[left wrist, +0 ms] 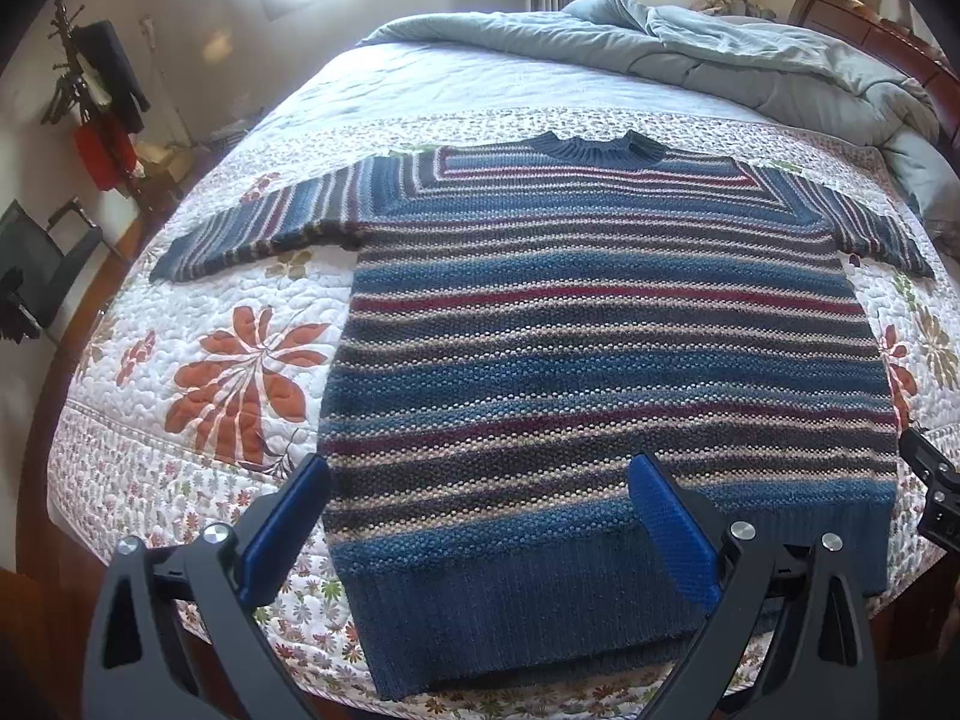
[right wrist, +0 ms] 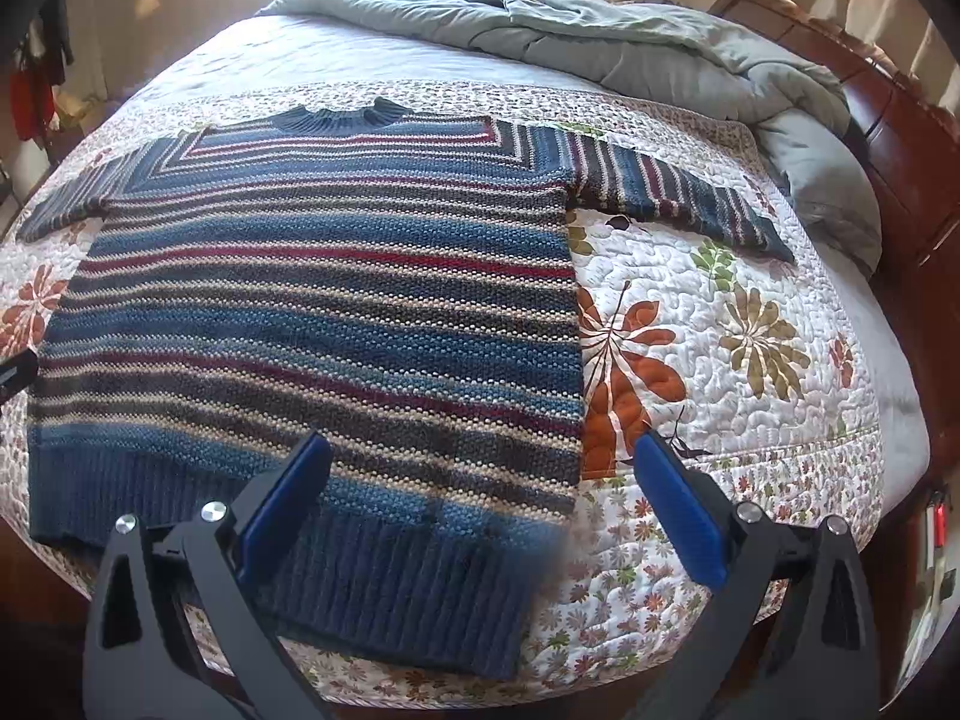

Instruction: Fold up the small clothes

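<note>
We have the striped knit sweater (left wrist: 600, 324) spread flat and face up on the quilted floral bedspread (left wrist: 240, 372) of the bed, its neck pointing away from us, both sleeves stretched out to the sides and the ribbed blue hem (left wrist: 540, 600) lying nearest us at the bed's edge. Our left tongs (left wrist: 480, 516) hang spread wide above the left hem corner, holding nothing, and our right tongs (right wrist: 480, 510) are equally spread over the right hem corner, also empty. We judge this knit to be thick, soft and fairly heavy for its kind: it will drape and sag, stretch if we pull it hard, and cling a little to the quilt, not slide. The ribbed hem and the cuff of the left sleeve (left wrist: 240, 234) or of the right sleeve (right wrist: 690, 198) look firmest, so we would pinch there, taking a full fold of fabric, not a few loops, which could snag.
</note>
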The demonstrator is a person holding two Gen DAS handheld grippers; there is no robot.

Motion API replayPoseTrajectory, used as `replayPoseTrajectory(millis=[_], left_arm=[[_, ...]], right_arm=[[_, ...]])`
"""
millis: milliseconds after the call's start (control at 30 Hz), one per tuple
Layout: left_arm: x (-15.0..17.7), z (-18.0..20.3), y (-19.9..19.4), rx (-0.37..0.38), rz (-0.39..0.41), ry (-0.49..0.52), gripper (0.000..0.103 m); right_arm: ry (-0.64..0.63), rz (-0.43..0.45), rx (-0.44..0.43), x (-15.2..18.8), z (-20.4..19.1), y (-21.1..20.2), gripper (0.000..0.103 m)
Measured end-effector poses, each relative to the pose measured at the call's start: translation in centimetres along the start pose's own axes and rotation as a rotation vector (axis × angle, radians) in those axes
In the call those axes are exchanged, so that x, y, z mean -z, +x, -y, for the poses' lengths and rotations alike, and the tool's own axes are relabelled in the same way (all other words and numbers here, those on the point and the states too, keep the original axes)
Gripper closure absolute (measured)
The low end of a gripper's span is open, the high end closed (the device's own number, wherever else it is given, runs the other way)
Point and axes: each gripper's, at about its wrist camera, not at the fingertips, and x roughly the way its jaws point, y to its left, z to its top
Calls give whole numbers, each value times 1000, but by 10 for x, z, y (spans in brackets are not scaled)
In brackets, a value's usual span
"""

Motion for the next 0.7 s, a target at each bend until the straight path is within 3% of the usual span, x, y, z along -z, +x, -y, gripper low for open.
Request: replayPoseTrajectory(millis=[700], left_arm=[[0, 3, -1, -2, 11, 10, 4]], right_arm=[[19, 2, -20, -1, 1, 0, 3]])
